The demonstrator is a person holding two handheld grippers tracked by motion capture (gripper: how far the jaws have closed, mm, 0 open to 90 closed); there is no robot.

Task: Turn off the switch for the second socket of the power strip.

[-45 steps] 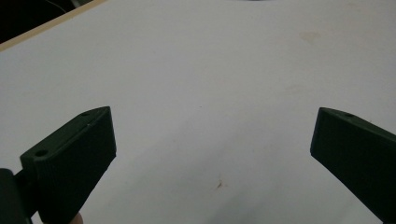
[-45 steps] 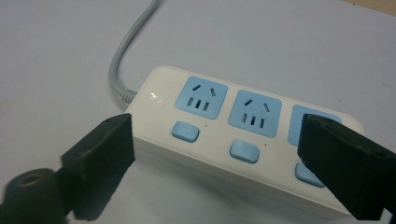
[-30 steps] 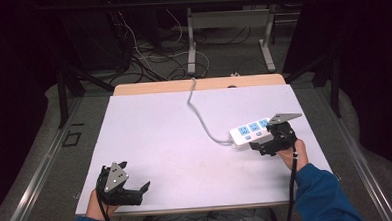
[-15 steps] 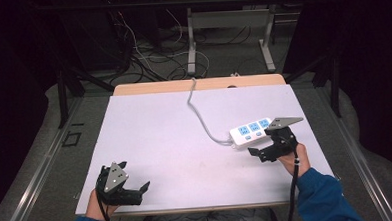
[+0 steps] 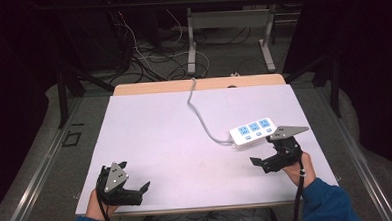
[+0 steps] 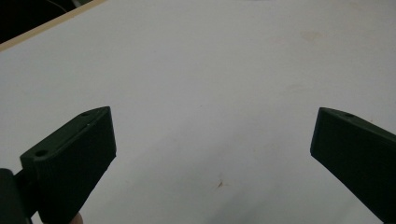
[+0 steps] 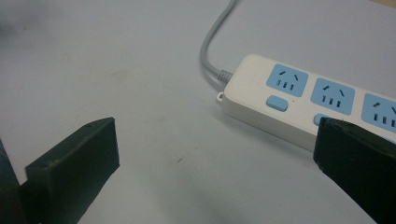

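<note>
A white power strip (image 5: 252, 133) with three blue sockets lies on the right part of the white table top (image 5: 175, 141). Its grey cable (image 5: 200, 115) runs away over the far edge. My right gripper (image 5: 262, 155) hovers just in front of the strip, open and holding nothing. In the right gripper view the power strip (image 7: 299, 102) lies ahead and to the right of the right gripper (image 7: 215, 140), with its cable (image 7: 212, 42) leading away. My left gripper (image 5: 134, 175) stays near the front left of the table, open over bare surface, as the left gripper view confirms (image 6: 212, 126).
A wooden strip (image 5: 198, 84) shows along the table's far edge. Beyond it are metal desk legs (image 5: 191, 45) and tangled floor cables (image 5: 146, 57). The person's blue sleeves (image 5: 323, 205) come in at the bottom.
My right gripper has drawn back from the power strip toward the table's front edge. The strip and the left gripper have stayed put.
</note>
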